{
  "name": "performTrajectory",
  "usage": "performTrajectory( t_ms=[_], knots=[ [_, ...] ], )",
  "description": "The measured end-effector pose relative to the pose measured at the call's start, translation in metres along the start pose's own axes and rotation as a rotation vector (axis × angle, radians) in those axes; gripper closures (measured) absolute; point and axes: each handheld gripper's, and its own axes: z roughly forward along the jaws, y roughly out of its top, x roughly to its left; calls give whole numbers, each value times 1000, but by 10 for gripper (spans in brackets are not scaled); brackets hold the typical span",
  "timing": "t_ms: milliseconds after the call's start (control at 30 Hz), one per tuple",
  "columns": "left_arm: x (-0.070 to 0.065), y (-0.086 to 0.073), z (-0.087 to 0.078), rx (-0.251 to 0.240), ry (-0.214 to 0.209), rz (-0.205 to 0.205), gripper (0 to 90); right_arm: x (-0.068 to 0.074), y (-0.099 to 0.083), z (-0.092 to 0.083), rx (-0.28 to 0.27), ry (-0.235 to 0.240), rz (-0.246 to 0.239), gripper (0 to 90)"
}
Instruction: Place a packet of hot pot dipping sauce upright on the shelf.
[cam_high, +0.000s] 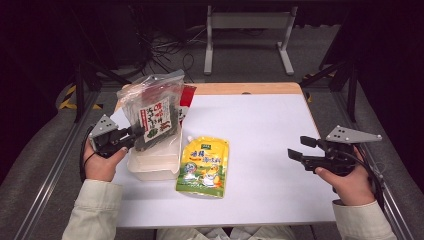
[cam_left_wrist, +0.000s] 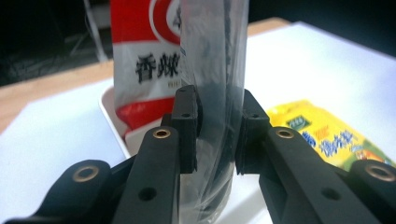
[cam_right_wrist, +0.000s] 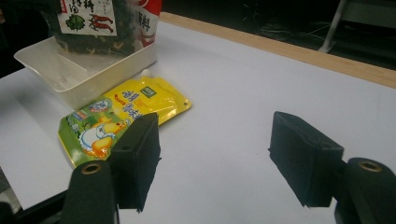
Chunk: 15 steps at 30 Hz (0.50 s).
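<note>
Clear bag (cam_high: 152, 107) of dark dried food, upright in the white tub (cam_high: 152, 167), pinched by left gripper (cam_high: 131, 134) jaws. Red bag (cam_high: 186, 102) behind. Yellow pouch (cam_high: 204, 166) flat on counter (cam_high: 270, 150). Right gripper (cam_high: 296, 150) jaws wide, empty.

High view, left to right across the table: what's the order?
Left hand-held gripper → clear bag of dark dried food, clamped above the white bin → yellow spouted pouch → right hand-held gripper, jaws open.
</note>
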Motion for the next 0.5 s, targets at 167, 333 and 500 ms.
performTrajectory(
  t_ms=[167,333,500],
  knots=[
    [-4,4,4,84,-3,11,735,0,-2,-2,2,1,7,327],
    [-3,6,3,104,-5,1,730,-1,-4,-5,0,-5,15,324],
    [-2,7,1,109,-18,-16,691,-1,-5,-4,4,-1,17,321]
  ],
)
